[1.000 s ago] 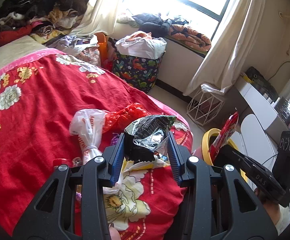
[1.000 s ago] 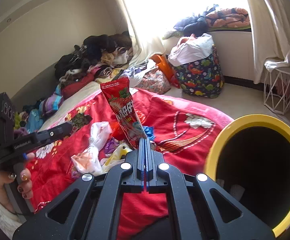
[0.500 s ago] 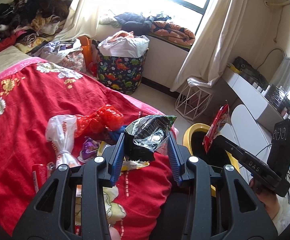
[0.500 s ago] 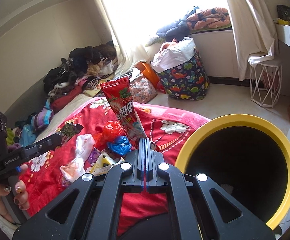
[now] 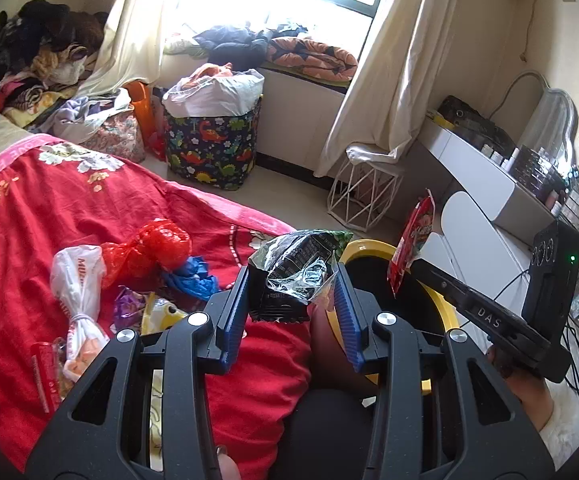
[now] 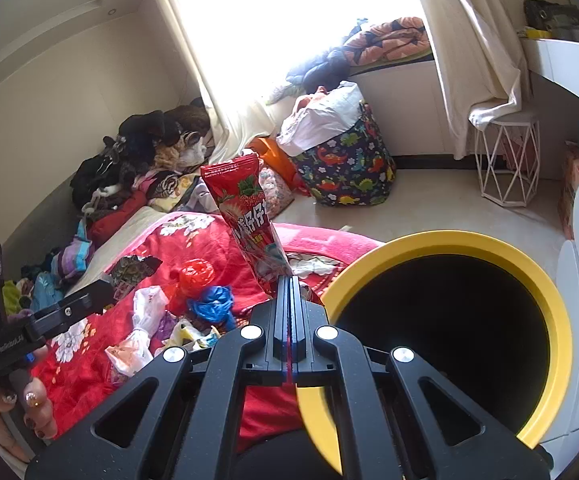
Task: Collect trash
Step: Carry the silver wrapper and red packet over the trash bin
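Currently left tongs (image 5: pixel 294 300) are pinching a crumpled black foil wrapper (image 5: pixel 295 270), held over the bed edge just beside the bin (image 5: pixel 441 312). Right tongs (image 6: pixel 289 292) are pressed together on the bottom of a red strawberry packet (image 6: pixel 245 216), which stands upright, next to the yellow bin rim. More trash lies on the red bedspread (image 5: pixel 29 216): red bag (image 5: pixel 157 244), white bag (image 5: pixel 79 280), blue bag (image 5: pixel 193 278).
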`<state>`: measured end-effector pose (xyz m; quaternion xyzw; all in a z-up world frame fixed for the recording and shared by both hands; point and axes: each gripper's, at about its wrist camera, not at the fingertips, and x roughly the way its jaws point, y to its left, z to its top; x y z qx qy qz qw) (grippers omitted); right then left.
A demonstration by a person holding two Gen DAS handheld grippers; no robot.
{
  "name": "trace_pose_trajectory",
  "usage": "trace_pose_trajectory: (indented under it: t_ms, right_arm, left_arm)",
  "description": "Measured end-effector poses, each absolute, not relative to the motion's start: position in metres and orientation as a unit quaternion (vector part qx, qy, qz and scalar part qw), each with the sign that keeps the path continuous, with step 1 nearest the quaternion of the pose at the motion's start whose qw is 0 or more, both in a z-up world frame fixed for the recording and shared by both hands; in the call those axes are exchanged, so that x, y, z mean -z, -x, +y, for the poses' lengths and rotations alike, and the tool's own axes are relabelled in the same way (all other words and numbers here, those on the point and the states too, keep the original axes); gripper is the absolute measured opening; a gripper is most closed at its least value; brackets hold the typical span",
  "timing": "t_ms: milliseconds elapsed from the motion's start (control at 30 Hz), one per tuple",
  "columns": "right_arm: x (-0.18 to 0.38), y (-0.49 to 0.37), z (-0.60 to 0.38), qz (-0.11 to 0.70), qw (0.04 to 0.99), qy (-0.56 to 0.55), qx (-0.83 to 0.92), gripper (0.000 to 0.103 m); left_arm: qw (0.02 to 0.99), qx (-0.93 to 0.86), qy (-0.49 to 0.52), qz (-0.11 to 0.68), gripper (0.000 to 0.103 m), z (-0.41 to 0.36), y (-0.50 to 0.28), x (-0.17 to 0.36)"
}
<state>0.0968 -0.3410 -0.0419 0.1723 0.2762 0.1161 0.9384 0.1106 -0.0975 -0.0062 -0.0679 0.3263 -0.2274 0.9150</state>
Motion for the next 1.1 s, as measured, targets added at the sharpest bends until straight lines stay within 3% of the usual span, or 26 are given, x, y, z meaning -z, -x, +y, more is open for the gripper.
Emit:
trace_pose_trajectory:
  t_ms: [1100]
  right_arm:
    - [0.069,-0.090,-0.418,0.297,0.926,-0.231,-0.030,0.001]
  left_arm:
    - [0.890,0.293,0.017,0.348,0.033,-0.188,-0.117,0.030]
